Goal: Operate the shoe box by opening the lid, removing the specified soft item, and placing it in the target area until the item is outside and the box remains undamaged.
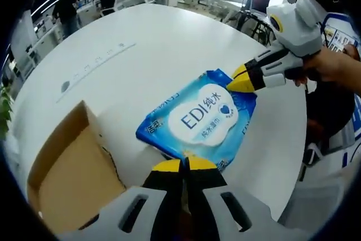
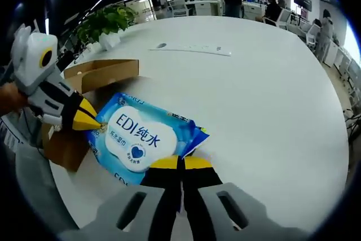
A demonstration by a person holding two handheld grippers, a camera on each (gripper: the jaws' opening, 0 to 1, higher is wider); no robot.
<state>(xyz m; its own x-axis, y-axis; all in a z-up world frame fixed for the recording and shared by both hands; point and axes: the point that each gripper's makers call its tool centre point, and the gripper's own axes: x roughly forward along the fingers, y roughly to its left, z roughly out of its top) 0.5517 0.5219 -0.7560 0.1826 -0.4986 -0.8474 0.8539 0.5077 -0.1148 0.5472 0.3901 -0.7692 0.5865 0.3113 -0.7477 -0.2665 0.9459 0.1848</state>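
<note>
On the round white table [image 1: 169, 55], a soft blue and white plastic pack of wet wipes [image 1: 198, 120] was seen lying flat, just beside an open brown cardboard shoe box [image 1: 70, 176] and fully outside it. From the left gripper view, the left gripper [image 1: 183, 165] was shown with its yellow-tipped black jaws pressed together on the near edge of the pack, and the right gripper [image 1: 243, 79], held by a person's hand [image 1: 333, 67], was seen entering from the right with its yellow tips closed on the far corner of the same pack. From the right gripper view, the pack [image 2: 141, 139] was shown printed with large blue lettering on a white label, the right gripper [image 2: 180, 163] was seen with its jaws shut on the near edge of it, and the left gripper [image 2: 93, 121] was seen coming in from the left, its yellow tip pinched on the opposite edge. The cardboard box [image 2: 98, 74] was seen behind and beside that gripper, its flap standing open. A long white strip [image 2: 194, 49] was seen lying further off on the table [image 2: 271, 94], well apart from the pack, and a green potted plant [image 2: 110, 23] was seen beyond the table's edge. People were seen standing among desks in the background
</note>
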